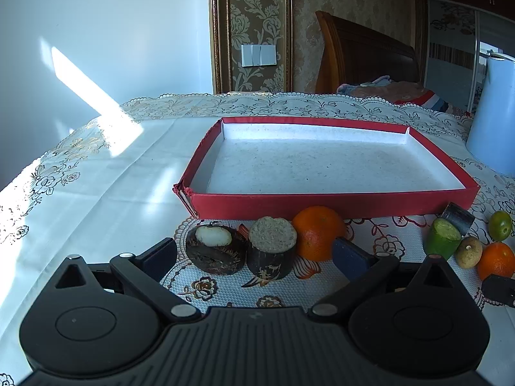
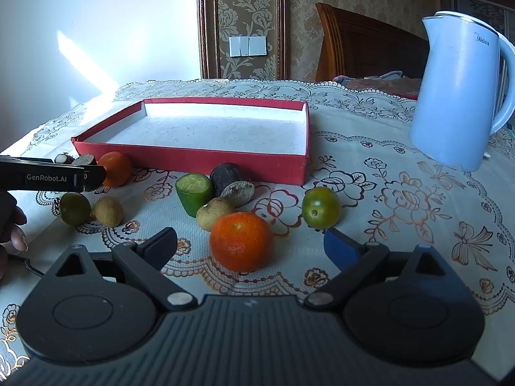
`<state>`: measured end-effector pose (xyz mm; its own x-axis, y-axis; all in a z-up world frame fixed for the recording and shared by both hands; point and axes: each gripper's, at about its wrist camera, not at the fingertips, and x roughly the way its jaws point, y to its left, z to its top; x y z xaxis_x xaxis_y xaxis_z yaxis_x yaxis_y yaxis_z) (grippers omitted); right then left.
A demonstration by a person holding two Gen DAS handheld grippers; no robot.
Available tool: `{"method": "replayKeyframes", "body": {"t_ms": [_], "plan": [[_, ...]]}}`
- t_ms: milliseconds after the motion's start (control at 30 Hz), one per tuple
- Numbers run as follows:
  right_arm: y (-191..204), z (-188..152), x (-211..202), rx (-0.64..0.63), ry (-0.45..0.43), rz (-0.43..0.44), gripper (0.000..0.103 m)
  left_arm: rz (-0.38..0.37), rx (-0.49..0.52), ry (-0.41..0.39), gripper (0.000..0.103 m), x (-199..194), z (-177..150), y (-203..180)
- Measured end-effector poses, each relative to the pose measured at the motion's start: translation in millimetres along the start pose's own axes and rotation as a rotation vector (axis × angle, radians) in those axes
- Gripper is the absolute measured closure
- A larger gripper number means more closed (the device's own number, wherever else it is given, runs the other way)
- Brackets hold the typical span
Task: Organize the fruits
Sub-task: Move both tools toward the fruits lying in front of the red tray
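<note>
An empty red tray [image 1: 322, 204] [image 2: 193, 160] with a white floor lies on the tablecloth. In front of it lie the fruits. In the left wrist view my left gripper [image 1: 256, 254] is open around a dark peeled fruit [image 1: 214, 252] and a dark cut cylinder [image 1: 272, 247], with an orange [image 1: 317, 231] just beyond. In the right wrist view my right gripper [image 2: 251, 241] is open around another orange [image 2: 241, 241]. A green tomato [image 2: 321, 207], a cut green piece [image 2: 194, 191], a dark cut piece [image 2: 233, 183] and tan longans [image 2: 214, 212] lie close by.
A light blue kettle [image 2: 463, 93] stands at the right of the tray. Another green fruit [image 2: 74, 208] and a tan fruit [image 2: 108, 210] lie at the left under the left gripper's body [image 2: 48, 177]. A wooden headboard [image 1: 363, 54] stands behind the table.
</note>
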<state>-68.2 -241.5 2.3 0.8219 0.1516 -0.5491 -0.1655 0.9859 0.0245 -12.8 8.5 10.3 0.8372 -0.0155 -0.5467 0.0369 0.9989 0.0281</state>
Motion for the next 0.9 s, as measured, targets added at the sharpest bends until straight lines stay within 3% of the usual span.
{"method": "replayKeyframes", "body": {"t_ms": [267,400,567,633,900], "plan": [[8,3,9,-0.049,0.037,0.025,0.017,-0.003,-0.020,0.010,0.000,1,0,4],[9,3,15,-0.043,0.058,0.058,0.035,-0.003,-0.040,0.006,0.000,0,1,7],[7,2,14,-0.029,0.057,0.064,0.041,-0.005,-0.070,0.013,0.000,-1,1,14],[5,2,13,-0.020,0.050,0.055,0.049,0.002,-0.082,0.007,0.000,-4,1,17],[-3,3,12,0.015,0.043,0.080,0.051,-0.093,-0.141,-0.012,0.000,-43,-19,38]]}}
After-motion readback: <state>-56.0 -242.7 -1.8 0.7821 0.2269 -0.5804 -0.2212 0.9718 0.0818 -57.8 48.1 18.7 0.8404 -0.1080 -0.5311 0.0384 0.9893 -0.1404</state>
